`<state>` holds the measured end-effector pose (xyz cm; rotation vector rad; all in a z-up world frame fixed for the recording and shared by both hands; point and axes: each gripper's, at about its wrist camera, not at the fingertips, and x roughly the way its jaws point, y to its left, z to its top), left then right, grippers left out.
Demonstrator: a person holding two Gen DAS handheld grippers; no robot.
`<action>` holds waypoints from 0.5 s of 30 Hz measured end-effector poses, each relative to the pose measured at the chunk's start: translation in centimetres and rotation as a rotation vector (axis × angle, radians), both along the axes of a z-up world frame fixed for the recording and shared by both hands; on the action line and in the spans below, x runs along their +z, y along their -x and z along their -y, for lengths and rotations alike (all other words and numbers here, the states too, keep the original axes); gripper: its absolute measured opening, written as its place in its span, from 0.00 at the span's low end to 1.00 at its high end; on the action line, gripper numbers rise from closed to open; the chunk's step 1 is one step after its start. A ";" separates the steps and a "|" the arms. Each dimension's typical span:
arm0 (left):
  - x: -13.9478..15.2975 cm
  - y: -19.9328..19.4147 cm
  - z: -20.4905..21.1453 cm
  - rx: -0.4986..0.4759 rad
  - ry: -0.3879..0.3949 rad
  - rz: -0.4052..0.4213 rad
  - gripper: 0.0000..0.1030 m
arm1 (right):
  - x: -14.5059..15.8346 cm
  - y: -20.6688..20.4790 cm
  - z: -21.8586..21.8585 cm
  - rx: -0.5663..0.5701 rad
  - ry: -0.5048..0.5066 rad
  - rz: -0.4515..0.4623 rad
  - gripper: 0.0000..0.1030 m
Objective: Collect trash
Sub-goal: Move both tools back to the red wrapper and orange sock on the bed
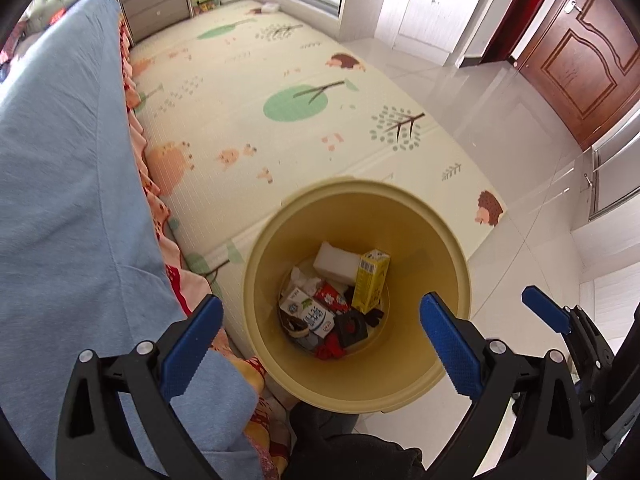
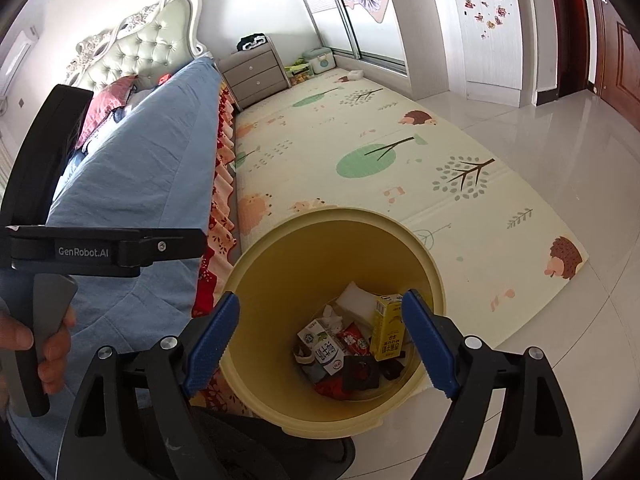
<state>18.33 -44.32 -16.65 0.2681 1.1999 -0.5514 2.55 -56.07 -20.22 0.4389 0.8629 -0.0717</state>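
Observation:
A pale yellow trash bin (image 1: 448, 264) stands on the floor by the bed; it also shows in the right wrist view (image 2: 280, 264). Inside lie a yellow drink carton (image 1: 370, 282) (image 2: 386, 328), a white foam block (image 1: 334, 260), a white milk carton (image 1: 308, 312) (image 2: 322, 346), a red wrapper (image 2: 352, 338) and black scraps. My left gripper (image 1: 322, 344) is open and empty, held above the bin's mouth. My right gripper (image 2: 320, 346) is open and empty, also above the bin. The right gripper's finger (image 1: 546, 312) shows at the right of the left wrist view.
A bed with a blue cover (image 1: 64, 184) (image 2: 152, 152) runs along the left. A cream play mat with trees and hedgehogs (image 1: 280, 80) (image 2: 400, 152) covers the floor beyond the bin. A grey nightstand (image 2: 254, 76), toys, white tiles (image 1: 500, 120) and a wooden door (image 1: 580, 56) lie farther off.

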 end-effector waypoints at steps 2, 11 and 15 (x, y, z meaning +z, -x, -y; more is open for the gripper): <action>1.3 0.4 -0.4 0.002 0.029 0.028 0.96 | 0.8 0.2 -0.5 0.009 0.011 0.014 0.79; 7.8 3.1 -4.2 0.043 0.152 0.196 0.96 | 5.0 1.3 -2.6 0.031 0.037 0.087 0.84; 10.4 4.5 -6.8 0.062 0.188 0.265 0.96 | 6.9 1.3 -3.5 0.032 0.037 0.119 0.87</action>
